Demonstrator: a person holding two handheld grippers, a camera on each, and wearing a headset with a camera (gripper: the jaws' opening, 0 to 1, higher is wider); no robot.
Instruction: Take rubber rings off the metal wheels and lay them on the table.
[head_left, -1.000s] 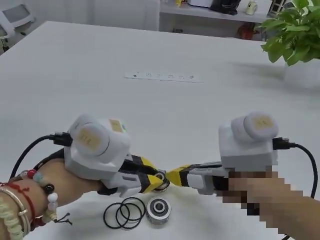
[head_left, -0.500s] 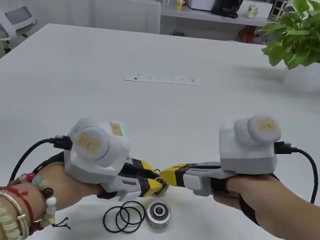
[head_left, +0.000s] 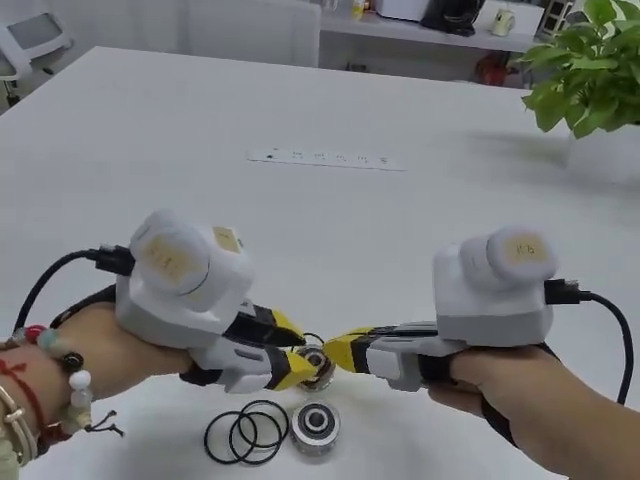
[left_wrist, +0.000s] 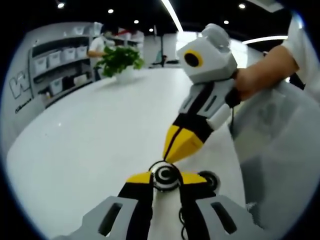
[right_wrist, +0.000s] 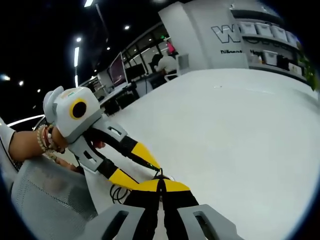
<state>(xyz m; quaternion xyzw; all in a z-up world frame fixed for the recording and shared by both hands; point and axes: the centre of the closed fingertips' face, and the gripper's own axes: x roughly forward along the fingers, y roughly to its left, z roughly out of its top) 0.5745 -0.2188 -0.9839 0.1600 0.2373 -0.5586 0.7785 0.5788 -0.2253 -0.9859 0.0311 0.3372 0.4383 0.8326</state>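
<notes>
My left gripper is shut on a small metal wheel, held just above the table. My right gripper meets it tip to tip from the right, its yellow jaws shut on a thin black rubber ring at the wheel's edge. Below them on the table lie three loose black rings beside a second metal wheel.
The white table stretches far ahead, with a white power strip across its middle. A potted green plant stands at the back right. Cables trail from both grippers toward the near edge.
My left gripper has shifted a little left and down with the wheel. The right gripper's tip stays at the wheel, and a thin loop of ring now shows between them.
</notes>
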